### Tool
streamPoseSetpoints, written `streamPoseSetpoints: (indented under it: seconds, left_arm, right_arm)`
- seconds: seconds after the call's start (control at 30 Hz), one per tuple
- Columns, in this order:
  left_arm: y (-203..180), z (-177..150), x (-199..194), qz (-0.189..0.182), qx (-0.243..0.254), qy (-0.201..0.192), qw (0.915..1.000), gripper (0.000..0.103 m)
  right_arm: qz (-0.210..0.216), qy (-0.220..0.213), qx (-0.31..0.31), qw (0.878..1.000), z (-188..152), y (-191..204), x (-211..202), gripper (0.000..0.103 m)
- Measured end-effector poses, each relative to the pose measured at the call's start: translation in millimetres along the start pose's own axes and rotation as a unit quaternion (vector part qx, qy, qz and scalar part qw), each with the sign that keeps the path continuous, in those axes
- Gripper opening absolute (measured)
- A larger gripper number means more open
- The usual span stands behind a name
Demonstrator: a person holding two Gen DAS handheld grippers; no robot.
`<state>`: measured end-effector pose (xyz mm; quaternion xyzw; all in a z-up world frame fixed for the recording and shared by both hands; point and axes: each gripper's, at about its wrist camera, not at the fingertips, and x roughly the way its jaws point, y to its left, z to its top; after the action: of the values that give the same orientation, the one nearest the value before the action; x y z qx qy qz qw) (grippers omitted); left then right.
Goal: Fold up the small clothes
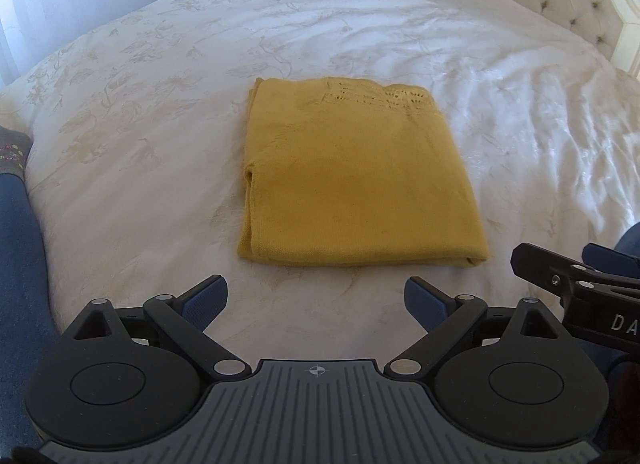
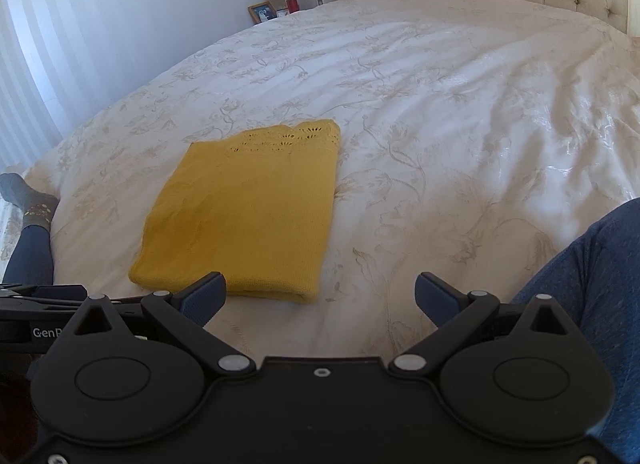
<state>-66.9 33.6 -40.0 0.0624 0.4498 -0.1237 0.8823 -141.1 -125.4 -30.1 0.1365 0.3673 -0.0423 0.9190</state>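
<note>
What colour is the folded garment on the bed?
Mustard yellow, with an openwork knit band along its far edge; the folded garment shows best in the left wrist view.

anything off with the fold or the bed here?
Nothing stands out. The yellow knit garment lies folded into a neat flat rectangle on the floral bedspread, lace edge at the far end. Both the left gripper and right gripper are open, clear of it.

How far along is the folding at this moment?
Looks done: the yellow knit top lies on the bedspread as a neat flat rectangle, layered edges showing at its near side. In hand: nothing; the left gripper and right gripper are both open, short of the fabric. Left: apparently nothing, since no other clothes are in view.
</note>
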Motion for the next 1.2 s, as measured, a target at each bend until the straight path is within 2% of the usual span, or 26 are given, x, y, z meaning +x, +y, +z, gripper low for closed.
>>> streamPoseSetpoints:
  seconds: [0.7, 1.2]
  left_arm:
    - [-10.7, 2.3, 3.7, -0.013, 0.027, 0.002, 0.9995, 0.096]
    - [-14.3, 1.5, 4.4, -0.016, 0.028, -0.001, 0.9995, 0.096]
  right_arm:
    - [-0.002, -0.003, 0.015, 1.000, 0.1, -3.5, 0.7, 0.100]
    - [-0.004, -0.002, 0.018, 1.000, -0.2, -3.7, 1.5, 0.100]
